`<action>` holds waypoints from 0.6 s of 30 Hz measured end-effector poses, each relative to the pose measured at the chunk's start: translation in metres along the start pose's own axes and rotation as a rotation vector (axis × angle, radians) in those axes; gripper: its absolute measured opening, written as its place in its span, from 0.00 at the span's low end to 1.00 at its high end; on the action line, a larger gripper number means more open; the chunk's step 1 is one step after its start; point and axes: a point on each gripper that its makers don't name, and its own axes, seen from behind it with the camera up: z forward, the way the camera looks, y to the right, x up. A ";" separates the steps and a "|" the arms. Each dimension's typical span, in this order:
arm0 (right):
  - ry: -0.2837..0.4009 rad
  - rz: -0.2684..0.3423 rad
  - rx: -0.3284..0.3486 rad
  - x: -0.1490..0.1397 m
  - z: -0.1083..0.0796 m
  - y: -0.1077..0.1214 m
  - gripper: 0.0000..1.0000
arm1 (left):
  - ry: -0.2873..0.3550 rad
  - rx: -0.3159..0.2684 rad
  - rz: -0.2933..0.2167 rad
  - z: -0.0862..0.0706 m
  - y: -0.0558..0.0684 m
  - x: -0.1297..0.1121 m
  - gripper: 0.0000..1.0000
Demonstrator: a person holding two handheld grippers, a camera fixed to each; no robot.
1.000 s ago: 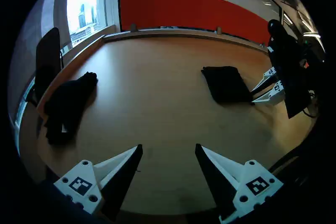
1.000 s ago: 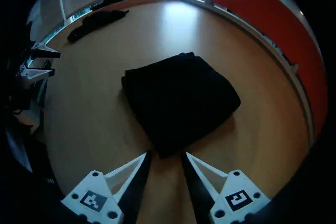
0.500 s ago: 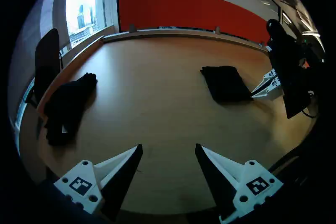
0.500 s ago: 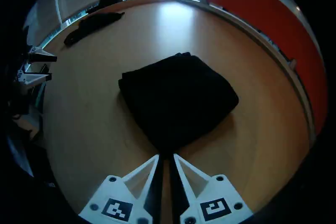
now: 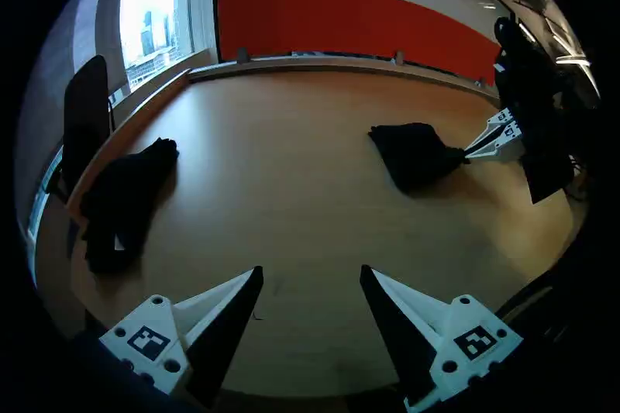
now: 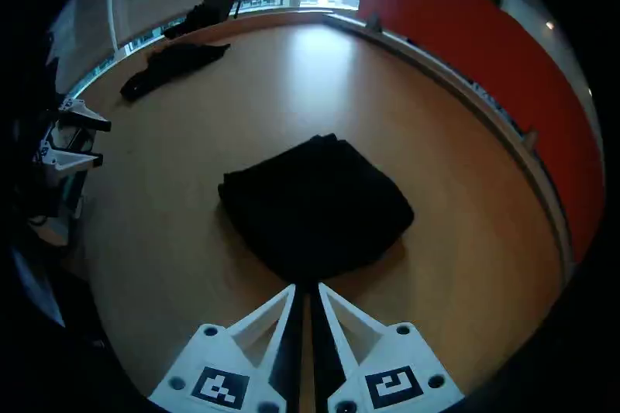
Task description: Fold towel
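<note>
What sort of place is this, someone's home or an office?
Probably an office meeting room: a large wooden table, a red partition along its far edge, and a chair by a tall window showing city buildings.

Towel (image 6: 318, 208) on table (image 6: 194, 149), cloth heap (image 6: 172, 61) beyond

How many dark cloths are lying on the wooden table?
2. The folded black towel is pinched at its corner by the right hand-held gripper; a crumpled dark cloth lies at the table edge near the chair.
</note>
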 end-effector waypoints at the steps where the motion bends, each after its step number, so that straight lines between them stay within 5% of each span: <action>1: 0.009 -0.004 -0.004 0.005 -0.002 0.002 0.05 | 0.002 0.000 0.001 0.000 0.000 0.001 0.93; 18: 0.183 -0.086 -0.075 0.106 -0.046 0.041 0.05 | 0.039 -0.015 0.033 -0.003 0.004 0.020 0.93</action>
